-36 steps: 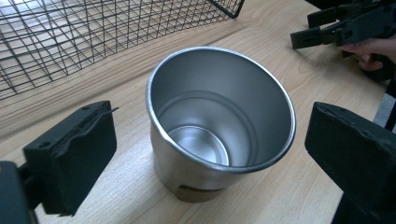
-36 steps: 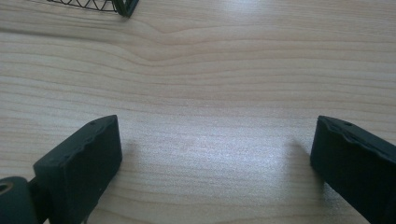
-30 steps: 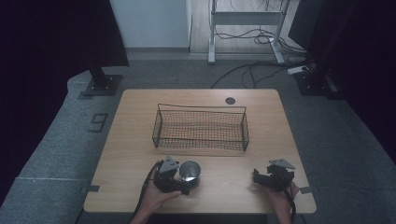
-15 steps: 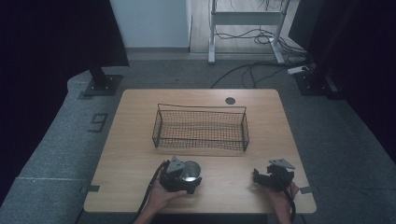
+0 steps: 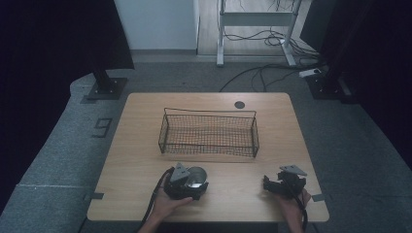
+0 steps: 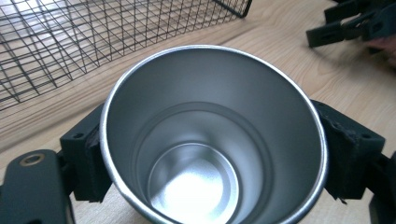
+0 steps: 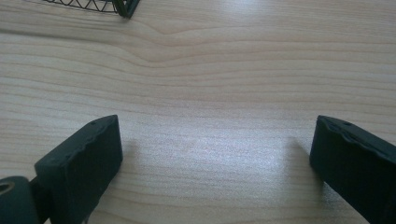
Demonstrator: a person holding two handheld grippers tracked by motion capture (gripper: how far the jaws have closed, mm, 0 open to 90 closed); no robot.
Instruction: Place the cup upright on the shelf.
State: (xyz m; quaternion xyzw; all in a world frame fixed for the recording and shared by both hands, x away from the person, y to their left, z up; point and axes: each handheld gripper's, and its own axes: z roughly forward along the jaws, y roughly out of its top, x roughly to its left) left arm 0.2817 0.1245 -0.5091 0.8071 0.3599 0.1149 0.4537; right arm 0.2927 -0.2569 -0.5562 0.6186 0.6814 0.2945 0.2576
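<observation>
The left tool (image 5: 186,183) is clamped on a steel cup (image 6: 212,140): in the left tool view its two black pads press the cup wall from opposite sides, just below the rim, so the grip is across the widest part and the cup cannot slip down through. The cup mouth faces the camera there and the inside is empty, w/ a bright bottom; this probably means the cup is tipped toward the hand and not standing straight, but I cannot tell if it touches the bench (image 5: 136,160) or is a little above it. In the high view the cup (image 5: 197,174) is near the front edge of the bench, left of centre, and the wire basket (image 5: 209,133) stands just behind it, in the middle of the bench. The basket looks empty, so my judgement is that the cup will go into it; the cup is held from the side, which leaves the way over the basket wall free. The right tool (image 5: 284,183) rests near the front right corner, well apart from the cup and the basket. Its jaws stand wide apart w/ only bare wood between them in the right tool view, and a corner of the basket (image 7: 123,7) is at the top edge. It seems to wait, out of the way of the left arm, approx. parallel to it.
</observation>
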